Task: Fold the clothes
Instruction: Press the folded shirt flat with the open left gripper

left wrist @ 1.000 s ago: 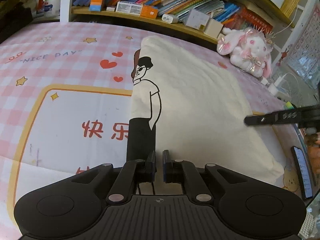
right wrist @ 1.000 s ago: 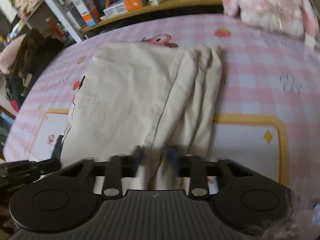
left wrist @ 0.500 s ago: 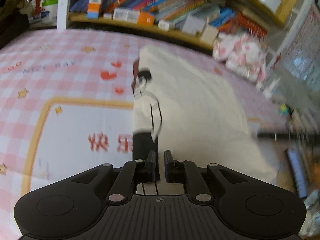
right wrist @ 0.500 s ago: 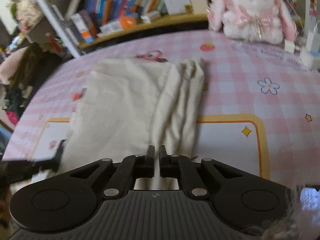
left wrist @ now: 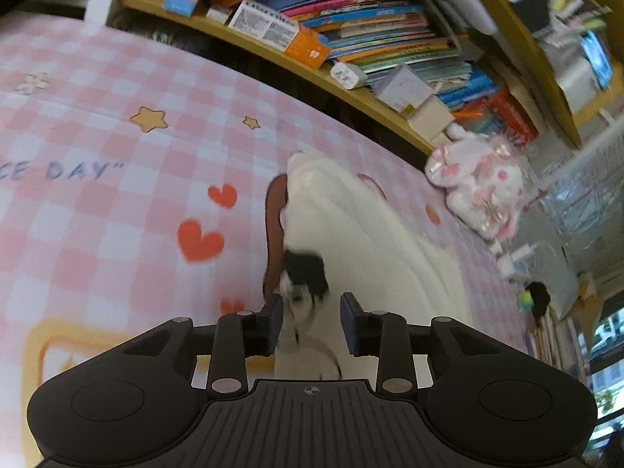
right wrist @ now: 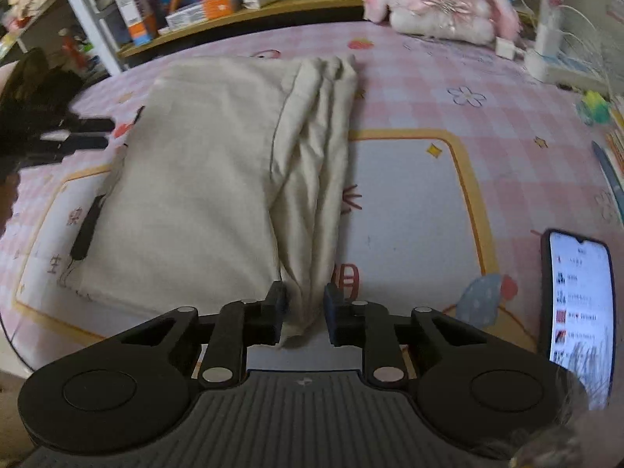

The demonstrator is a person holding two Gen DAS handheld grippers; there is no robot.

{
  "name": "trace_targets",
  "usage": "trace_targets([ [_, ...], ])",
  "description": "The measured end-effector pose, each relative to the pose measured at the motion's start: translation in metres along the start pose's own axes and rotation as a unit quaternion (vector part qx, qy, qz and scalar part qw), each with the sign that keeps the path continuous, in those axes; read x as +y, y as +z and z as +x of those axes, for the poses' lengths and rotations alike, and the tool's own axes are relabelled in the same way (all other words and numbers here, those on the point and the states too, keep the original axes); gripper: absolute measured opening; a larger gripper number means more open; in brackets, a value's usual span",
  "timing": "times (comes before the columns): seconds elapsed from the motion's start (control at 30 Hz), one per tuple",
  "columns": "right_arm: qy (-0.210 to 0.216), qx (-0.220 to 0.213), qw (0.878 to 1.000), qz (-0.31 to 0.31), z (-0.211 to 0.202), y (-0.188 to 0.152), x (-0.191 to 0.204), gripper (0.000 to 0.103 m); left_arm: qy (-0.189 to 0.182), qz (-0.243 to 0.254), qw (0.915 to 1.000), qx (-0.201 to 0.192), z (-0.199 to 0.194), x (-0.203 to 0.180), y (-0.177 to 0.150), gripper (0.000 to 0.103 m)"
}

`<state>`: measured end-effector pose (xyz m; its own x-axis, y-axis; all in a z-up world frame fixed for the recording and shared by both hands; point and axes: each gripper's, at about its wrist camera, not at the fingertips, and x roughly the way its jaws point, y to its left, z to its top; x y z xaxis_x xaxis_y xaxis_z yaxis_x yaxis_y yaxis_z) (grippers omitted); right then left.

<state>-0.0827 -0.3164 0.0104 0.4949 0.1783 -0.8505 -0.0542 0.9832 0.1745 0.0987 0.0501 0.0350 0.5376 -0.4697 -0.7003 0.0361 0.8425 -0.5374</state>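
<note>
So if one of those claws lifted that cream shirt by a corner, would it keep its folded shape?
Probably not. The cream shirt looks soft: its right edge lies in loose ripples, so it would likely droop and unfold. It seems light, thin cloth. On the smooth pink checked mat a push might bunch it up rather than slide it whole.

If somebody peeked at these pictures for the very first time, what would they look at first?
Probably the big cream shirt, folded and lying in the middle of the pink checked tablecloth. Next, the fluffy pink-and-white bunny toy sitting at the far edge by the bookshelf, and the lit-up phone at the near right.
</note>
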Motion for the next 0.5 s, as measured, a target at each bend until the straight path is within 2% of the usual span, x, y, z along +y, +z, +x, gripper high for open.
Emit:
trace_targets([
  [0.03, -0.006, 0.002, 1.000, 0.006, 0.002, 0.001, 0.002, 0.020, 0.000, -0.003, 1.0000, 0.002, 0.008, 0.002, 0.008, 0.046],
  [0.07, -0.011, 0.004, 1.000, 0.014, 0.004, 0.000, 0.004, 0.020, -0.007, -0.010, 0.9999, 0.003, 0.014, 0.005, 0.014, 0.048],
  [0.17, -0.030, 0.002, 0.999, 0.033, 0.004, 0.000, 0.009, 0.020, -0.043, -0.038, 0.9983, 0.006, 0.032, 0.014, 0.031, 0.048],
  [0.23, -0.045, -0.002, 0.998, 0.042, 0.005, -0.001, 0.013, 0.025, -0.067, -0.056, 0.9962, 0.008, 0.043, 0.021, 0.043, 0.047],
  [0.3, -0.059, -0.007, 0.997, 0.051, 0.006, -0.001, 0.018, 0.027, -0.095, -0.099, 0.9904, 0.013, 0.056, 0.030, 0.051, 0.044],
  [0.47, -0.079, -0.007, 0.994, 0.071, 0.008, 0.001, 0.023, 0.030, -0.126, -0.152, 0.9802, 0.020, 0.081, 0.044, 0.061, 0.043],
  [0.5, -0.083, -0.007, 0.994, 0.074, 0.008, 0.000, 0.023, 0.030, -0.123, -0.150, 0.9809, 0.018, 0.083, 0.044, 0.062, 0.043],
])
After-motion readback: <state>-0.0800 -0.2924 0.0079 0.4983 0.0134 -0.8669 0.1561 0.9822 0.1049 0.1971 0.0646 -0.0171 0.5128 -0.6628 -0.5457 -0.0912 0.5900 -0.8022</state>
